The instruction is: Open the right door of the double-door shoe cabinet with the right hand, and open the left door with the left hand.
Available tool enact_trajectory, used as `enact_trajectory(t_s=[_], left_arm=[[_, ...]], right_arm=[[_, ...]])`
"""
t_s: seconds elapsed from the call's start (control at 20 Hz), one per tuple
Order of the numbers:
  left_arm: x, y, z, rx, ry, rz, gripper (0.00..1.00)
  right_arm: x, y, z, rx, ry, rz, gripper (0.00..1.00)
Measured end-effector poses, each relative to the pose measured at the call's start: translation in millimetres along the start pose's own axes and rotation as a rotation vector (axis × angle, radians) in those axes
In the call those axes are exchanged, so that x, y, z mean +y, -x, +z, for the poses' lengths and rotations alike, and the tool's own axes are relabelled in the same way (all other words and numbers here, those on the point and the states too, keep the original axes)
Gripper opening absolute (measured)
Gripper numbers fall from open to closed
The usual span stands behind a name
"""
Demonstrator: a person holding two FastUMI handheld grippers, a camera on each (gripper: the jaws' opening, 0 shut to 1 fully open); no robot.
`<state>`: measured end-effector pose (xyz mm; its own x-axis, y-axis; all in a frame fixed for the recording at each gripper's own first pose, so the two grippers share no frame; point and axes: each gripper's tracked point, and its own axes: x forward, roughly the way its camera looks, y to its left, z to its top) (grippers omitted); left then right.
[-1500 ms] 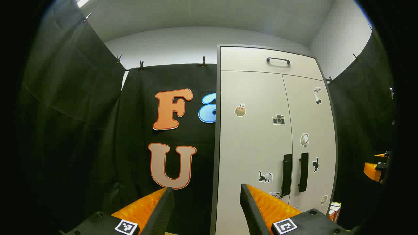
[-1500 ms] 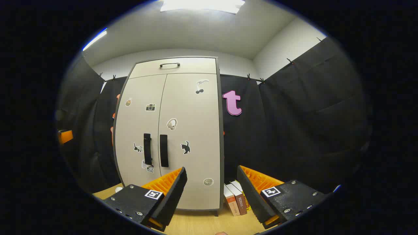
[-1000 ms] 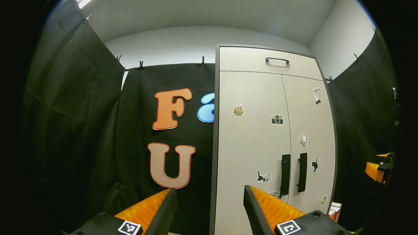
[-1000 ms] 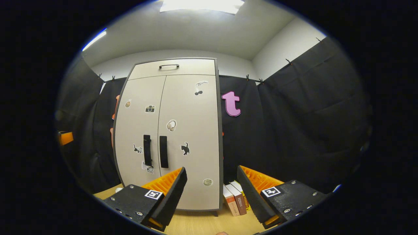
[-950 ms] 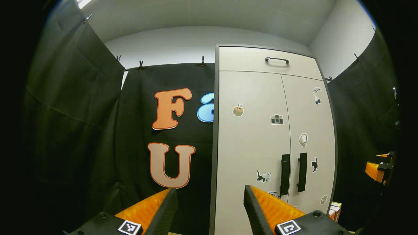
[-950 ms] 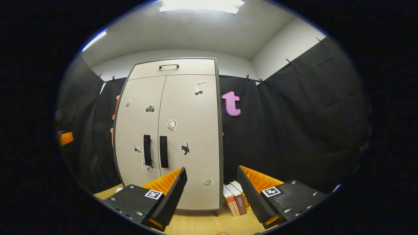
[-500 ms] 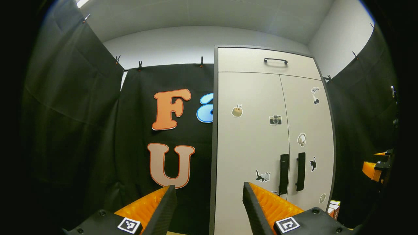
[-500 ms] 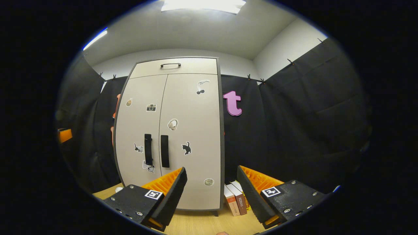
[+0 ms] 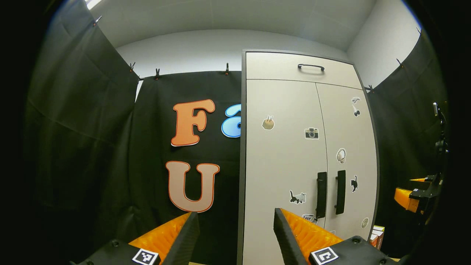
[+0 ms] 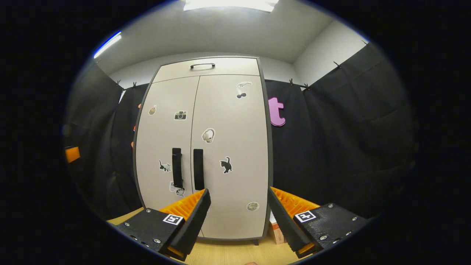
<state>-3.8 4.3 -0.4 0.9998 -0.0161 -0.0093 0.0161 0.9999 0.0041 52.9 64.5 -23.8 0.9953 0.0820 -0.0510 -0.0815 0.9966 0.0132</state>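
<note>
A pale double-door shoe cabinet (image 9: pixel 283 162) (image 10: pixel 239 125) with stickers stands against the black cloth, both doors shut. The left door's black handle (image 9: pixel 321 195) (image 10: pixel 177 168) and the right door's black handle (image 9: pixel 340 191) (image 10: pixel 198 169) run upright beside the centre seam. My left gripper (image 9: pixel 235 230) is open and empty, well short of the cabinet, aimed at its left edge. My right gripper (image 10: pixel 238 204) is open and empty, facing the lower right door from a distance. In the left gripper view the right gripper (image 9: pixel 412 189) shows at the far right.
A top drawer with a black handle (image 9: pixel 311 66) (image 10: pixel 202 65) sits above the doors. Books (image 9: pixel 375 235) (image 10: pixel 276 232) stand on the wooden surface (image 10: pixel 228 254) right of the cabinet. Black cloth hangs on both sides.
The right gripper has moved closer to the cabinet and swung left, so the doors sit more centred and larger. The left gripper has barely moved. Both doors stay shut.
</note>
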Motion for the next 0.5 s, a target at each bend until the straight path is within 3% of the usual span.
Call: enact_trajectory(t_s=[0.5], left_arm=[[15.3,-3.5,-4.5,-0.003,-0.004,0.015,1.00]], right_arm=[[49.5,-79.1,-15.4,0.069,-0.026,0.026,0.94]])
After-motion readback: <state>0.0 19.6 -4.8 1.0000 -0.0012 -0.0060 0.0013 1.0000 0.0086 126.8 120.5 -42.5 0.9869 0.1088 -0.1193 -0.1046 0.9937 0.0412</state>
